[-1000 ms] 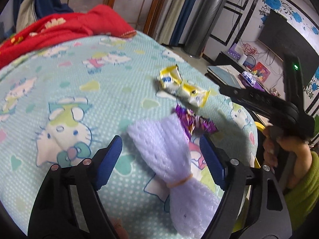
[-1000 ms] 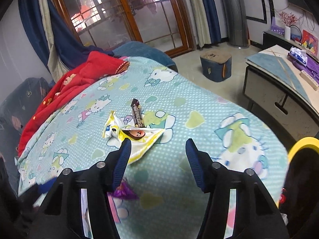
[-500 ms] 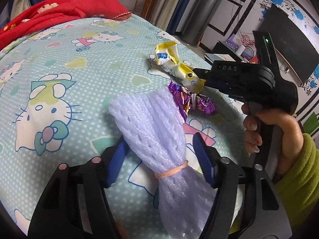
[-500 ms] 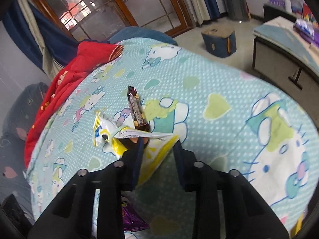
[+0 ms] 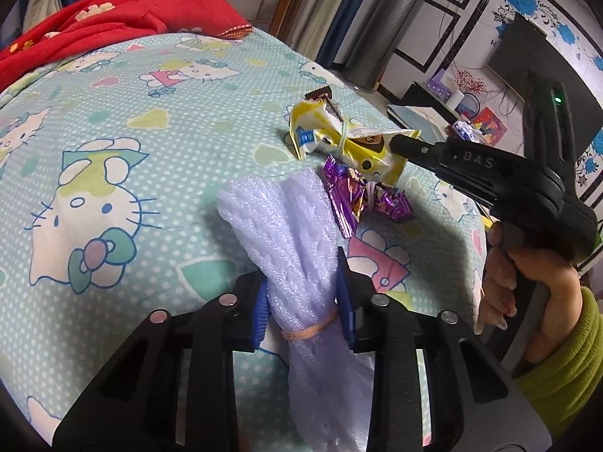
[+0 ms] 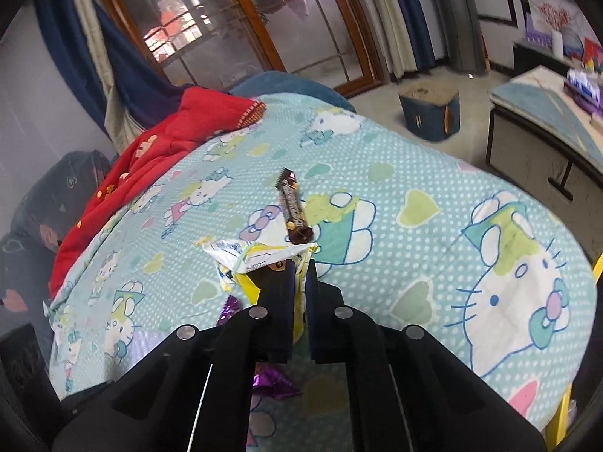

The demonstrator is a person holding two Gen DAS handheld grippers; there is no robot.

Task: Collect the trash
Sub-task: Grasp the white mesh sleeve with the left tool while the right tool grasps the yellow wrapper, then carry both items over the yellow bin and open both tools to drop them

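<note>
White foam netting (image 5: 290, 233), bound by an orange rubber band (image 5: 309, 333), sits between the blue pads (image 5: 260, 312) of the left gripper (image 5: 301, 301), whose jaws are pressed in on the bundle just above the band; its flared end fans out toward 12 o'clock over the teal cartoon-cat bedsheet (image 5: 113, 143). Touching the foam's edge at about 2 o'clock lies a crumpled purple foil wrapper (image 5: 354, 196), and just beyond that is a yellow snack packet (image 5: 339, 139) knotted at its middle. In the left wrist view the right gripper (image 5: 399, 143) reaches in from 3 o'clock, held by a hand (image 5: 524, 275) in a green sleeve, with its tip on the packet's corner. The right wrist view shows that gripper (image 6: 299, 267) with jaws drawn nearly together, clamped on the yellow packet's edge (image 6: 264, 256). A brown candy bar wrapper (image 6: 292, 207) lies flat on the sheet at 12 o'clock from the packet, touching it. A red blanket (image 6: 150, 165) is heaped at 10 o'clock on the bed.
</note>
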